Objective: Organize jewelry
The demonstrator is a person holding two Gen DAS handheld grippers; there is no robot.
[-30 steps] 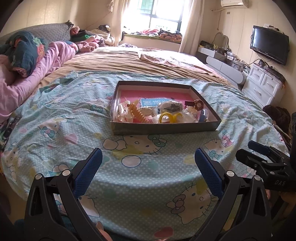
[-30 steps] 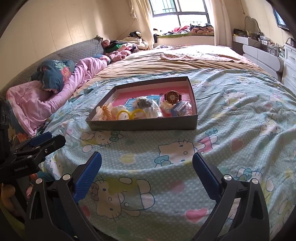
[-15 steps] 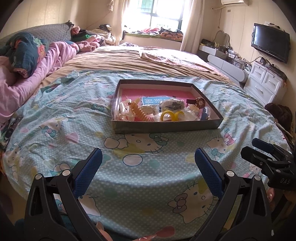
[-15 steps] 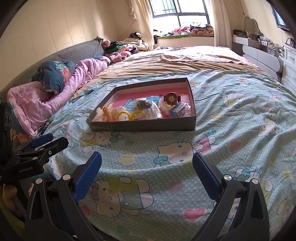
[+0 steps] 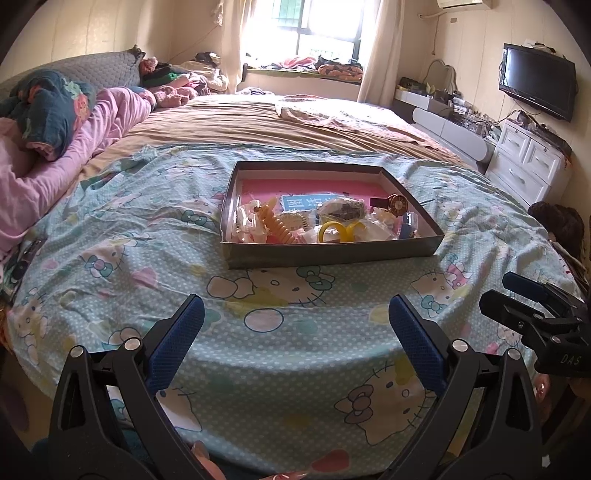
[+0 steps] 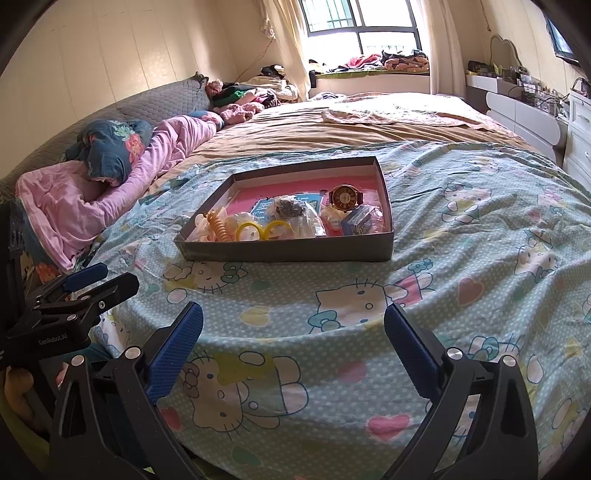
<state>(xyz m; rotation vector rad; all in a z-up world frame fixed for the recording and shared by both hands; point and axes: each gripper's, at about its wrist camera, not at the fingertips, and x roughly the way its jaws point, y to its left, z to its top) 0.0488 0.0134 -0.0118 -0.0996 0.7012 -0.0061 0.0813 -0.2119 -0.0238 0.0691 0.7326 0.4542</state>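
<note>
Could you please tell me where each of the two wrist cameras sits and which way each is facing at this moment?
Left wrist: sits on the left gripper, low at the bed's near edge, facing the tray and window; its open blue fingers show, and the right gripper at right.
Right wrist: sits on the right gripper, angled leftward toward the tray; the left gripper shows at left.
Shared: tray, watch, bedsheet.

Sunlit window (image 5: 317, 33), cream walls, wide bed (image 5: 258, 125), wall-mounted television (image 5: 537, 86), white dresser (image 5: 528, 162)
</note>
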